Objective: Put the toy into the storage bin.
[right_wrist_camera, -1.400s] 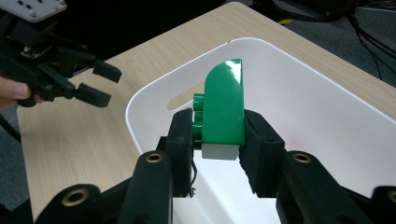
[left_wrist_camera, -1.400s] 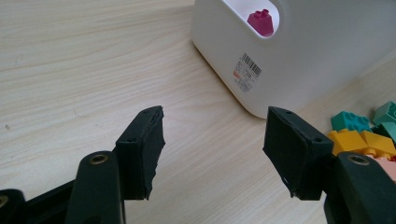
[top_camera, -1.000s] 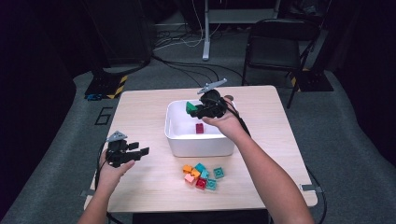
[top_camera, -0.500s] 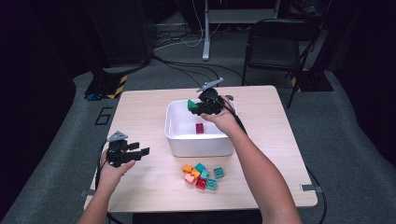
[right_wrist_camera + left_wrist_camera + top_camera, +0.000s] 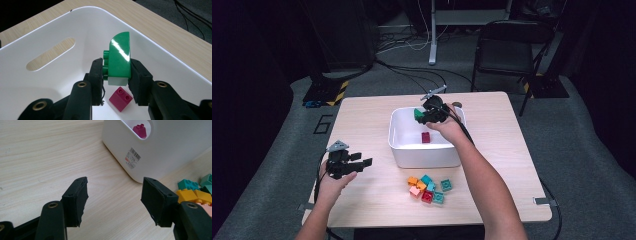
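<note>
Sitting clamped in right claw [image 5: 117, 75]: green block [image 5: 119, 58], above white bin [image 5: 75, 30].

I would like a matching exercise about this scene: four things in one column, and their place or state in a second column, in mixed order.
Things:
1. green block
2. magenta block
3. left gripper
4. orange block

Places or states:
A. lying on the floor of the white bin
B. on the table, in the heap in front of the bin
C. clamped in the right gripper
D. open, holding nothing

Pairs: 1-C, 2-A, 3-D, 4-B
</note>
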The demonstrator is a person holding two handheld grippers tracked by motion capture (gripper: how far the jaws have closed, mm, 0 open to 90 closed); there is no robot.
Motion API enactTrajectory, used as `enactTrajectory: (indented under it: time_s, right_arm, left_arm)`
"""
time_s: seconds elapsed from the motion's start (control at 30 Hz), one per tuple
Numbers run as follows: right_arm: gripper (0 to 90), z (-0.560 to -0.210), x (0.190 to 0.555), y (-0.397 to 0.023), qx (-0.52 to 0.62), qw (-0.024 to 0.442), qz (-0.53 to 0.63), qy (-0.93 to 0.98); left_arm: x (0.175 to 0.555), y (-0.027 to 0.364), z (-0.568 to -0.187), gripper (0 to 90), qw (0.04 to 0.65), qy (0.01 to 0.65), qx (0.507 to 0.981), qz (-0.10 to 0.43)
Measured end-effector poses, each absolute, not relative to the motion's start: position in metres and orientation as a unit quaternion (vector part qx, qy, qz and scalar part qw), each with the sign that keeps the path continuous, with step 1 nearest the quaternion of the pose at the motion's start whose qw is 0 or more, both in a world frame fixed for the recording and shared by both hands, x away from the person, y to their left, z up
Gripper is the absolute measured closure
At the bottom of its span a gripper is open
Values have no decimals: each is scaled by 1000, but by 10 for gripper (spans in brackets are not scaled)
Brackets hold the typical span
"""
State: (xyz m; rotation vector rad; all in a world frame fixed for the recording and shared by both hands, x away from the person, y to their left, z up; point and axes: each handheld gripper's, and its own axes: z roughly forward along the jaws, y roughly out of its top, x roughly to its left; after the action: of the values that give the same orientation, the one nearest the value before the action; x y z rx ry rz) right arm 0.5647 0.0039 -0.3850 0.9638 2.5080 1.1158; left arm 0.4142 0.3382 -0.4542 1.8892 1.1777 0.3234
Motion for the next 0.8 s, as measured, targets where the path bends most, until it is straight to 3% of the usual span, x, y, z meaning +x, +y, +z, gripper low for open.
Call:
enactTrajectory:
  time_s: [0.37, 0.8]
  right_arm:
    - [592, -381, 559, 7, 327, 116, 383, 856]
    - [569, -343, 514, -9, 302, 116, 425, 846]
  left_arm:
    - [414, 339, -454, 374, 432, 474, 756, 130]
    - [413, 339, -453, 373, 432, 475, 755, 133]
